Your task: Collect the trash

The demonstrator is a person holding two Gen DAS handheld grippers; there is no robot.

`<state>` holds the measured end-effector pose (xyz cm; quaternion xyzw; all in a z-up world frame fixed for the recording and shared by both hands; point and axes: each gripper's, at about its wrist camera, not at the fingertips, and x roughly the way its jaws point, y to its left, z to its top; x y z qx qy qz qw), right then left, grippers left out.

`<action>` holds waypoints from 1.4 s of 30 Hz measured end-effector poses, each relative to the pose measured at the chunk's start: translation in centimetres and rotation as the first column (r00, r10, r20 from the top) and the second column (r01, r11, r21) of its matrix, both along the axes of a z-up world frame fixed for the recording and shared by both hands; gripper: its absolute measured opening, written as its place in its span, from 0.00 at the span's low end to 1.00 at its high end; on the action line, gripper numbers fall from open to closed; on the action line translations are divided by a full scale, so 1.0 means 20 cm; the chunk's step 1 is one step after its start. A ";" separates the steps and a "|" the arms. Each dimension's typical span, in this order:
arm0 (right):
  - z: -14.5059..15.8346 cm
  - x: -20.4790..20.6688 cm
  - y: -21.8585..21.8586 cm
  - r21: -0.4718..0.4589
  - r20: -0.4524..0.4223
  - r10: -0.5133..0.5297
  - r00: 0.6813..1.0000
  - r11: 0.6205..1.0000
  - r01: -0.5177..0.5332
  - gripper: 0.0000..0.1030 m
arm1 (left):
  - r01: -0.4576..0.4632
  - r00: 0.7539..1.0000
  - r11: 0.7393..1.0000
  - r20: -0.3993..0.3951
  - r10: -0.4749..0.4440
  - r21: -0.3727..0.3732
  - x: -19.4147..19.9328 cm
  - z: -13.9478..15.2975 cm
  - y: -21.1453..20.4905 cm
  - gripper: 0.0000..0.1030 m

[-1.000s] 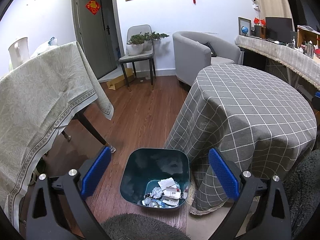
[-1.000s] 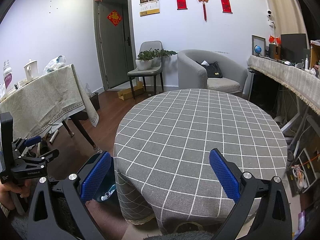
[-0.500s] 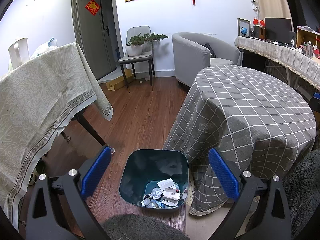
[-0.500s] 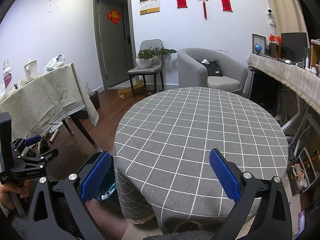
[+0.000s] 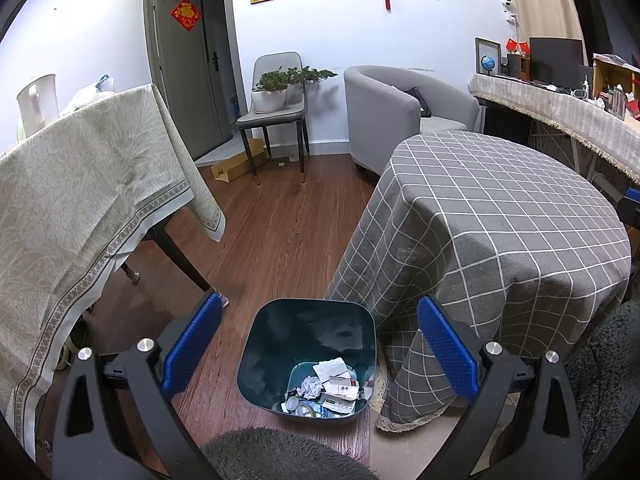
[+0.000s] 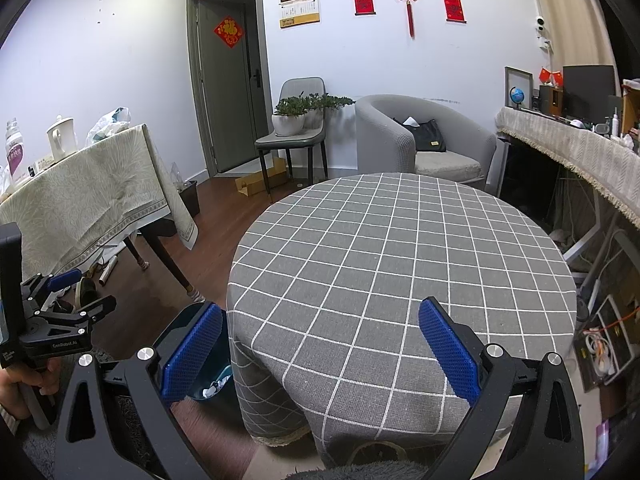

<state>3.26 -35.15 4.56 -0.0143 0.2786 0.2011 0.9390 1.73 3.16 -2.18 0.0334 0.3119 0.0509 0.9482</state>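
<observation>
Left gripper (image 5: 318,346): fingers spread, empty, above bin.
Right gripper (image 6: 320,350): fingers spread, empty, over desk (image 6: 400,260).
Bin (image 5: 280,344): beside desk, held trash (image 5: 324,390).

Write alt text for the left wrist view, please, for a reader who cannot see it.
The open left tool hangs above a dark teal bin on the wood floor, with crumpled paper and wrappers at its bottom. A round table with a grey checked cloth stands to the right.
</observation>
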 end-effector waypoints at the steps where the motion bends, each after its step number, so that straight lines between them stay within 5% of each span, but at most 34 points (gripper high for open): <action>1: 0.00 0.00 0.00 0.000 0.000 0.000 1.000 1.000 0.000 0.97 | 0.000 1.000 1.000 0.000 0.000 0.000 0.00 0.00 0.00 0.97; 42: 0.01 0.01 0.00 -0.001 -0.001 0.000 1.000 1.000 0.000 0.97 | -0.006 1.000 1.000 -0.012 0.006 -0.009 0.02 -0.01 0.01 0.97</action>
